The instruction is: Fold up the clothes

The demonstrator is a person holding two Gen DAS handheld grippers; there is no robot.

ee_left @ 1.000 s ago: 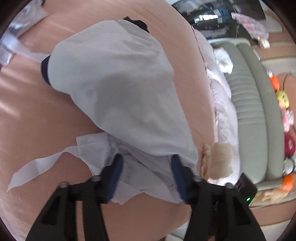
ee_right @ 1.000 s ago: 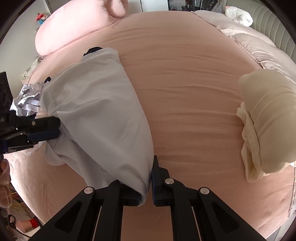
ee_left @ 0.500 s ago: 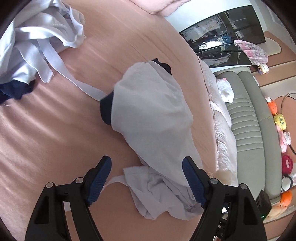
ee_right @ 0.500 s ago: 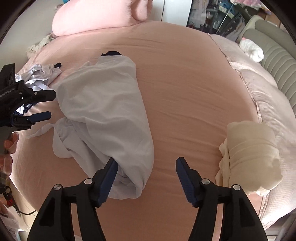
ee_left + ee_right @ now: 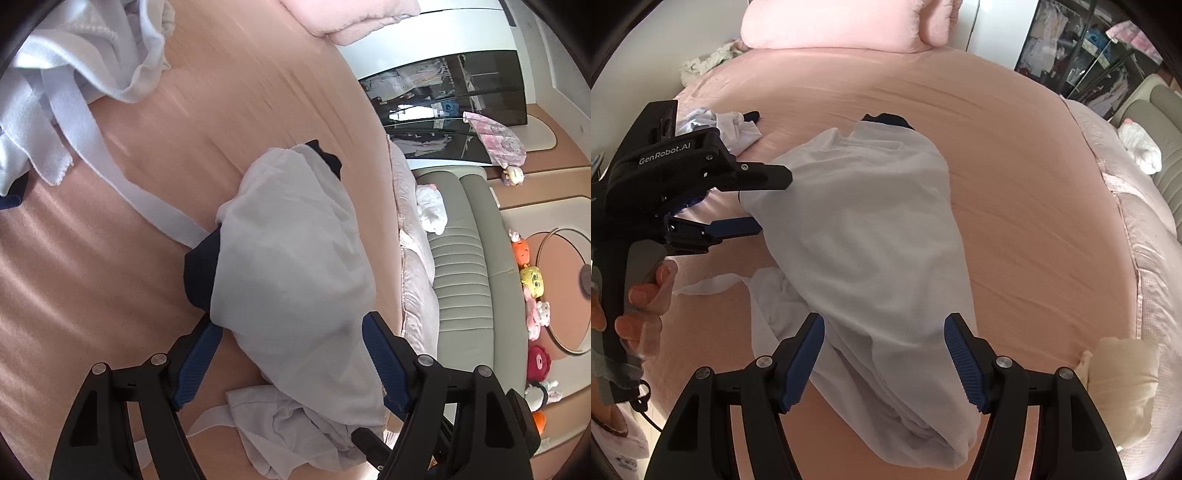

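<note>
Both grippers, left gripper (image 5: 291, 360) and right gripper (image 5: 884, 356), stood wide open, holding nothing, both pointing downward; the right gripper's jaws had just opened.

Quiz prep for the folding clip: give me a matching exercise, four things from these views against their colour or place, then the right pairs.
Things:
1. white garment
2. folded cream cloth
3. pink pillow
4. loose pile of white clothes

Descriptions:
A. at the far end of the bed, against the wall
B. at the bed's near right edge in the right wrist view
C. mid-bed, a dark blue trim showing at its far end
D. upper left corner of the left wrist view, straps trailing from it

Pairs: 1-C, 2-B, 3-A, 4-D
</note>
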